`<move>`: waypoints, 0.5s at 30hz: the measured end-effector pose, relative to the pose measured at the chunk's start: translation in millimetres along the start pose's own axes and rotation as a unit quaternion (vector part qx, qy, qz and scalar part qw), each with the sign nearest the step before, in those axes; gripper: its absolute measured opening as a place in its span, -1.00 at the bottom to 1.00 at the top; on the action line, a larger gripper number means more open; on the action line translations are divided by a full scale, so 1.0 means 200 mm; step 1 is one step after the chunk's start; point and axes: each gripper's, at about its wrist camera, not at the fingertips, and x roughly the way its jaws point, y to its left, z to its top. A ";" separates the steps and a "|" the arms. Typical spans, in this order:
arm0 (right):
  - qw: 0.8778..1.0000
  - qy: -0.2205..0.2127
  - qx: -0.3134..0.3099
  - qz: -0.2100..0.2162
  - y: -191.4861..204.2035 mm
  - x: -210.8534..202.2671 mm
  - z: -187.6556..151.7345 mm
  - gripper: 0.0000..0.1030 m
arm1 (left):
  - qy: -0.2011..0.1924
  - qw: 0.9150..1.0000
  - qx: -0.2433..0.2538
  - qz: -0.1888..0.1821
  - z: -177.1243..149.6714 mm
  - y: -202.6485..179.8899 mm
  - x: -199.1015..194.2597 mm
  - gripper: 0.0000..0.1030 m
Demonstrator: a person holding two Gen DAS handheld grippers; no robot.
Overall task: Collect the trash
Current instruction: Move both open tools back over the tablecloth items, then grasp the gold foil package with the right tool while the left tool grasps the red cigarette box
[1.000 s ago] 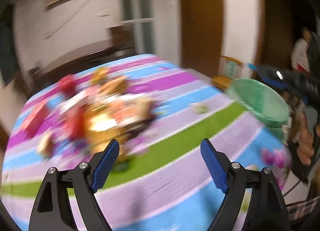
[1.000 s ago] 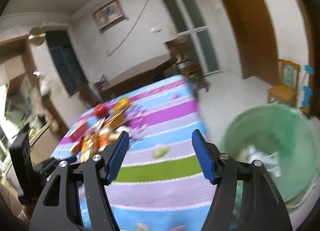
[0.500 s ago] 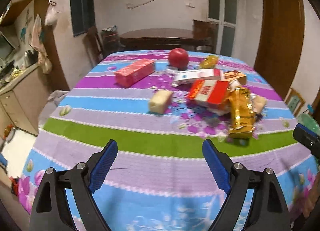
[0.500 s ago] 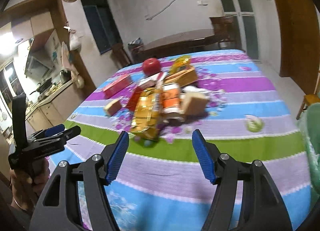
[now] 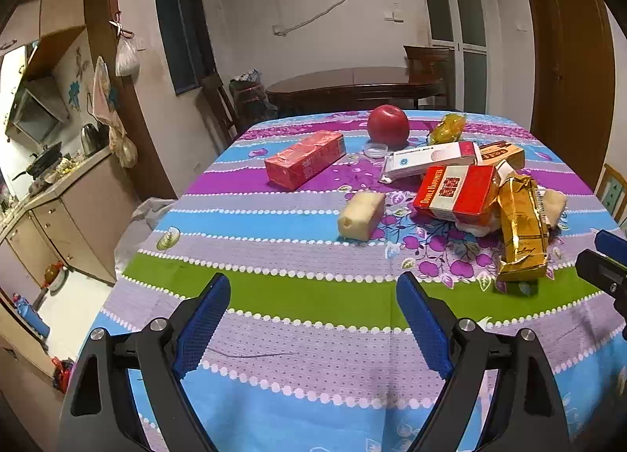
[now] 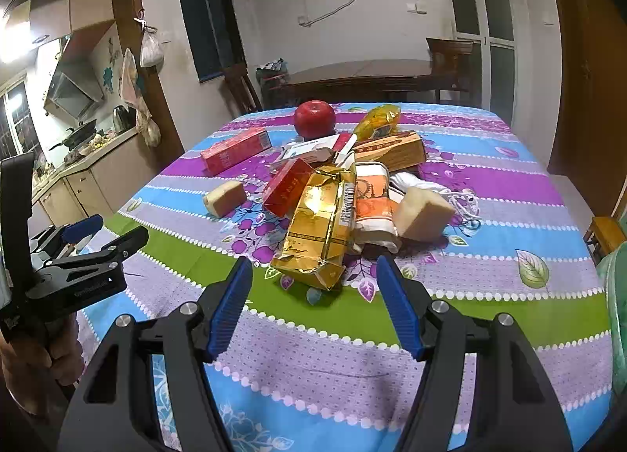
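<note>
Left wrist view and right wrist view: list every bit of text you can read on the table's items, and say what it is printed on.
"DOUBLE HAPPINESS": along the side of the red and white carton.
Gold foil pack: a barcode strip and a script mark, too small to read.
Pink-red box: printing blurred, unreadable.
White and blue box: print too small to read.
Brown box: characters blurred.
Orange and white pack: unreadable.

A crumpled gold wrapper [image 6: 319, 224] leans on the heap of packets [image 6: 345, 181], red box [image 5: 303, 159] lying apart.
</note>
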 end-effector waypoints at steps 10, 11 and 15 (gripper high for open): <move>1.000 -0.004 -0.012 -0.014 0.01 0.01 0.00 0.22 | -0.007 1.000 0.009 0.021 -0.01 -0.02 0.01 0.70; 1.000 -0.003 -0.015 -0.015 0.01 0.03 0.02 0.22 | -0.006 1.000 0.009 0.021 -0.01 -0.02 0.01 0.70; 1.000 0.007 -0.014 -0.004 0.04 0.12 0.06 0.22 | 0.003 1.000 0.001 0.020 -0.02 0.00 0.04 0.70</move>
